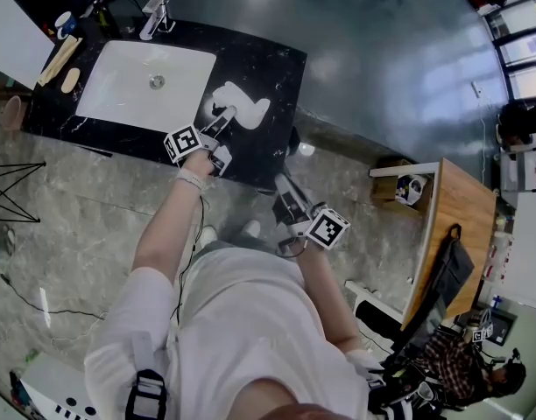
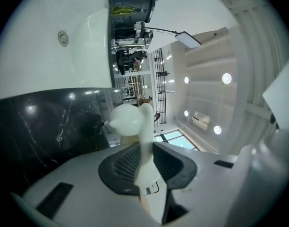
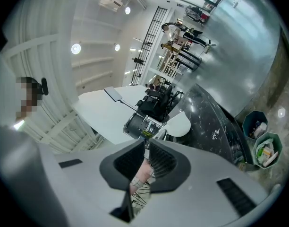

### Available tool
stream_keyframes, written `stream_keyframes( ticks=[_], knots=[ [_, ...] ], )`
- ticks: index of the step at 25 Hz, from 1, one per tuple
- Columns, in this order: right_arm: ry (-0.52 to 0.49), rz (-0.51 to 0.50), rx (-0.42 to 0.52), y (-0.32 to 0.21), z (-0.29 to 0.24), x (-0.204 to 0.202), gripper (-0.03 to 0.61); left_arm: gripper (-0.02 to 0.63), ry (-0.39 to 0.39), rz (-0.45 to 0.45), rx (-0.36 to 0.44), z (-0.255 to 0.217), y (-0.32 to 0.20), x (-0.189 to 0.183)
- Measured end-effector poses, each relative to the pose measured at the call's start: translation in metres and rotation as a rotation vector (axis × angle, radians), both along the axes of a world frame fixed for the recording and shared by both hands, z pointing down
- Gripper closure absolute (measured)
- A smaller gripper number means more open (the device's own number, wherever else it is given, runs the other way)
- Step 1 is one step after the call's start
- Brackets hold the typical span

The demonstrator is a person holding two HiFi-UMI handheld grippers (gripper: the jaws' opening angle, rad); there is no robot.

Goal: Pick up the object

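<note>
A white, swan-shaped object [image 1: 243, 107] lies on the black marble counter [image 1: 272, 64], just right of the white sink [image 1: 110, 86]. My left gripper [image 1: 222, 123] reaches onto the counter and holds the object's near end. In the left gripper view its thin white part [image 2: 143, 141] is pinched between the two dark pads, and the rounded end sticks out beyond them. My right gripper [image 1: 282, 182] hangs off the counter's front edge, near the person's waist. Its jaws [image 3: 147, 146] are shut with nothing between them.
A faucet [image 1: 156, 14] stands behind the sink. A cup [image 1: 65, 23] and wooden brushes [image 1: 59, 58] sit at the counter's left end. A wooden desk [image 1: 461, 226] and a seated person [image 1: 461, 361] are to the right. Two waste bins [image 3: 262, 141] stand on the floor.
</note>
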State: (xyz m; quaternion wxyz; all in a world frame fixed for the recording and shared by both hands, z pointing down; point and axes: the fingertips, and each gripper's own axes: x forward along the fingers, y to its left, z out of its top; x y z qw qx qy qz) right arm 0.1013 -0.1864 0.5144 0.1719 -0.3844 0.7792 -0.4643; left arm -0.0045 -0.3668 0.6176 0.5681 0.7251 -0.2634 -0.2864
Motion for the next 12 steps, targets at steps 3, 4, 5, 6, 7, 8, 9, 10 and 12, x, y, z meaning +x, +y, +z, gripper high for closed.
stream_keyframes(
  ticks=[3,4,5,6,7,8,9,10,12],
  knots=[
    [0.004,0.004,-0.004,0.0015,0.0022,0.0025,0.552,0.525,-0.009,0.002,-0.006,-0.001,-0.0015,0.0008],
    [0.001,0.003,-0.002,0.0013,0.0016,0.0022,0.552,0.525,-0.012,0.001,-0.009,-0.0011,-0.002,0.0008],
    [-0.001,0.003,-0.001,0.0011,0.0011,0.0019,0.552,0.525,-0.015,0.001,-0.011,-0.001,-0.0024,0.0008],
    [-0.002,0.002,0.0,0.0007,0.0002,0.0015,0.552,0.525,-0.019,0.001,-0.014,-0.0007,-0.0028,0.0007],
    [-0.003,0.003,0.002,0.0002,-0.0007,0.0012,0.552,0.525,-0.024,0.002,-0.018,-0.0006,-0.0033,0.0008],
    [-0.003,0.004,0.002,-0.0002,-0.0012,0.0012,0.552,0.523,-0.03,0.005,-0.023,-0.0007,-0.0038,0.0011],
    [-0.004,0.005,0.002,-0.0004,-0.0013,0.0015,0.552,0.523,-0.038,0.009,-0.028,-0.0008,-0.0043,0.0017],
    [-0.007,0.007,0.002,-0.0004,-0.0013,0.0018,0.552,0.523,-0.048,0.014,-0.036,-0.0009,-0.0048,0.0025],
    [-0.008,0.009,0.002,-0.0003,-0.0014,0.0025,0.552,0.523,-0.077,0.022,-0.054,-0.0012,-0.0059,0.0046]
  ],
)
